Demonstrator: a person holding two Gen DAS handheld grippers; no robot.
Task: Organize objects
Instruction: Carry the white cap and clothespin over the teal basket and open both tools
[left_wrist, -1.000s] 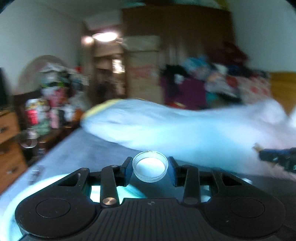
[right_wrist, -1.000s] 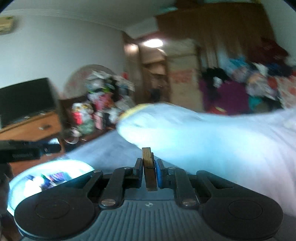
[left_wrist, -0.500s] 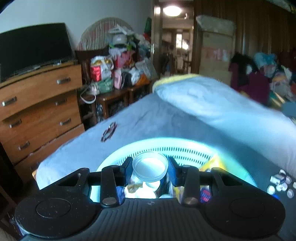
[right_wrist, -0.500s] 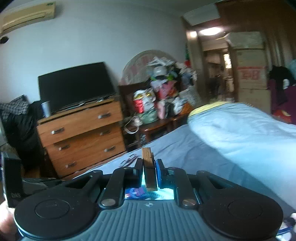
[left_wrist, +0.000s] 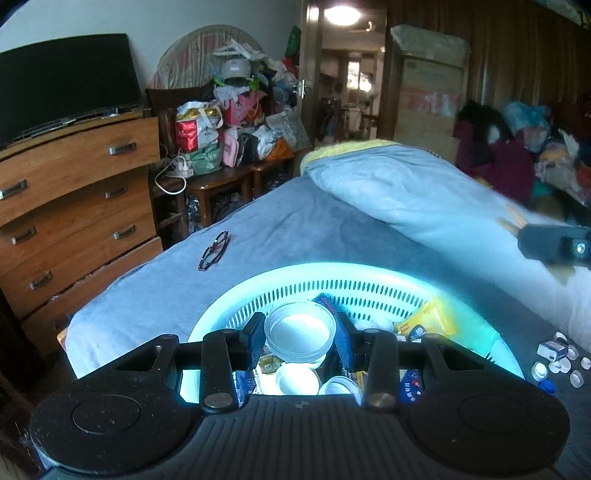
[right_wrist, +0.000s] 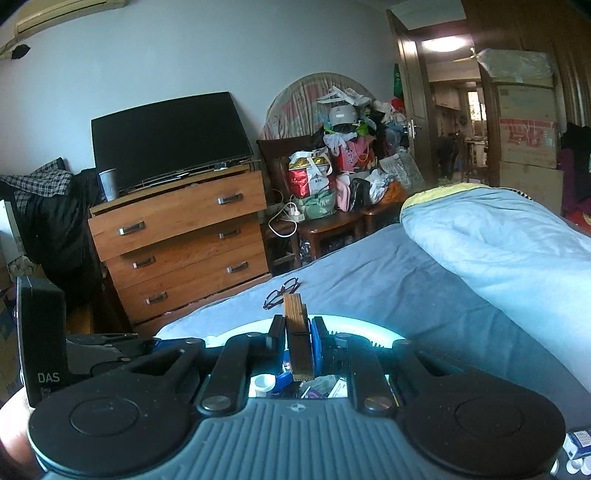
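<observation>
Clear plastic lid (left_wrist: 300, 332) is clamped by the left gripper (left_wrist: 300, 338) at lower centre, above the pale basket (left_wrist: 369, 273); a wooden block (right_wrist: 297, 339) is gripped by the right gripper (right_wrist: 298, 338).

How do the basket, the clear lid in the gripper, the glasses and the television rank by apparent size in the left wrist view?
1. Basket, largest.
2. Television.
3. Clear lid, held near the camera, so it looks enlarged.
4. Glasses, smallest, lying farther away on the bed.
</observation>
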